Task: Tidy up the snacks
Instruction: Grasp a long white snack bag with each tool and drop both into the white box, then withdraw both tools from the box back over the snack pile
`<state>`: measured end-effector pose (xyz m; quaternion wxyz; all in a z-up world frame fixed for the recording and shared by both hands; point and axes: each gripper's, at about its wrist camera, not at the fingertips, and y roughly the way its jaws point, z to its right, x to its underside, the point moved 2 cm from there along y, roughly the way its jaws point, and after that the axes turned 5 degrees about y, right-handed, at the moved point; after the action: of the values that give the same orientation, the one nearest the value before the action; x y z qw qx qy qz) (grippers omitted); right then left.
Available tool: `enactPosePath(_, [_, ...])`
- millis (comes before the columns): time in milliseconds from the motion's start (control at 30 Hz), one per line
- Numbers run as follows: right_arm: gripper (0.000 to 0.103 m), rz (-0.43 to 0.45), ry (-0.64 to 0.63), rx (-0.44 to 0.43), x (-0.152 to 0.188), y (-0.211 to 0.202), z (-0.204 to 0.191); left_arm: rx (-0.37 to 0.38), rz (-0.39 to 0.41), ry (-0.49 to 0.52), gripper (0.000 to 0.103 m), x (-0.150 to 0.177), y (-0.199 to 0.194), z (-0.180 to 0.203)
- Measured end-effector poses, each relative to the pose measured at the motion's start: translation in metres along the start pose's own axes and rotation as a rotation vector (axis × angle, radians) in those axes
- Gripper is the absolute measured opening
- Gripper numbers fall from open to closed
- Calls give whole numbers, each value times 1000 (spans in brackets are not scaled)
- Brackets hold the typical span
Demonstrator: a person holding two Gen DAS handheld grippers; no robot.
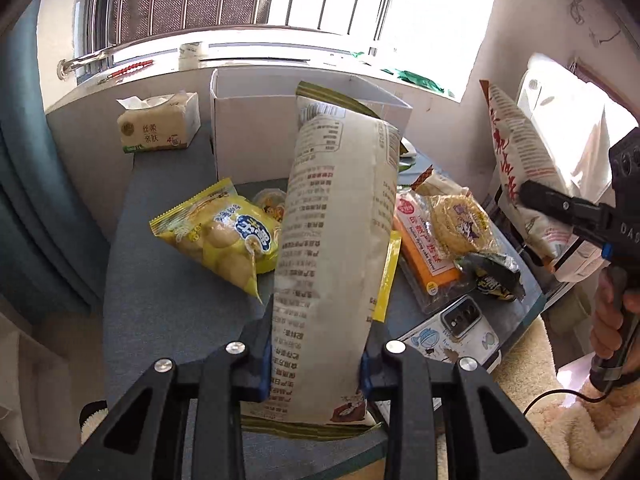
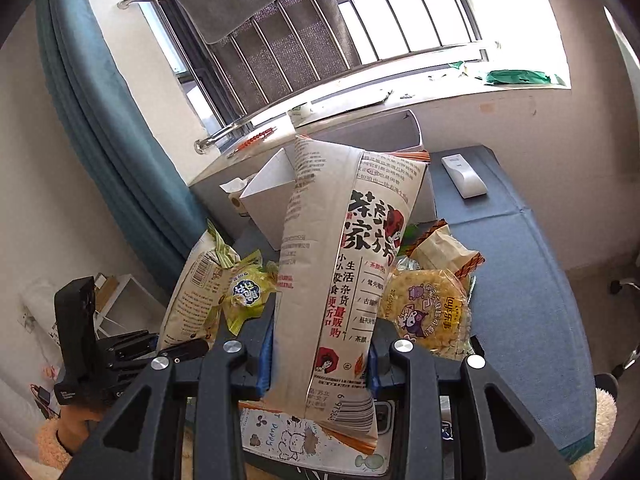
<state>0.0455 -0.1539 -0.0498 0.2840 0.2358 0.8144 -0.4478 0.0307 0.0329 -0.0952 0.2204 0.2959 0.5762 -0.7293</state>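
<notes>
I read strong daylight entering through the barred metal-framed window (image 1: pixel 320 4), blown out to white at upper right in both views. The blue fabric-covered surface (image 1: pixel 168 280) is evenly lit with soft shadows. Fisheye curvature bends the edges; dark vignette fills the corners. Focus holds centrally.

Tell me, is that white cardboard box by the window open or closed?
Open. The white cardboard box has no lid over it; its rim and inner walls show. Whether anything lies inside cannot be told.
</notes>
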Motion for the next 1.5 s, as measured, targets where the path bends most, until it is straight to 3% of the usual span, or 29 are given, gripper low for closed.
enactPosePath(200, [38, 0, -75, 8, -20, 11, -10, 99, 137, -110, 34, -56, -14, -8])
enactPosePath(367, [38, -24, -160, 16, -60, 33, -18, 110, 188, -166, 34, -115, -4, -23])
enactPosePath(500, [38, -57, -222, 34, -110, 68, -20, 79, 174, -213, 34, -170, 22, -41])
enactPosePath(767, [39, -194, -176, 143, -224, 178, 3, -19, 42, -263, 34, -255, 105, -80])
enactPosePath(900, [40, -209, -162, 219, -248, 209, 17, -79, -33, -285, 36, -265, 143, -97])
enactPosePath(933, [46, -220, -153, 228, -251, 215, 22, -80, -54, -278, 37, -266, 150, -100])
enactPosePath(967, [68, -243, -137, 226, -251, 219, 27, -95, -64, -272, 46, -265, 153, -102])
enactPosePath(1000, [82, -258, -121, 219, -252, 223, 31, -126, -71, -265, 70, -263, 155, -105])
enactPosePath(1033, [102, -252, -109, 224, -252, 223, 35, -151, -75, -262, 85, -261, 156, -108])
enactPosePath(1067, [103, -237, -114, 233, -252, 220, 37, -162, -67, -263, 103, -258, 154, -111])
enactPosePath(1200, [103, -183, -187, 249, -249, 206, 35, -141, -64, -264, 103, -251, 146, -118])
enactPosePath(1500, [103, -36, -235, 122, -238, 137, 7, -156, 149, -168, 103, -246, 79, -101])
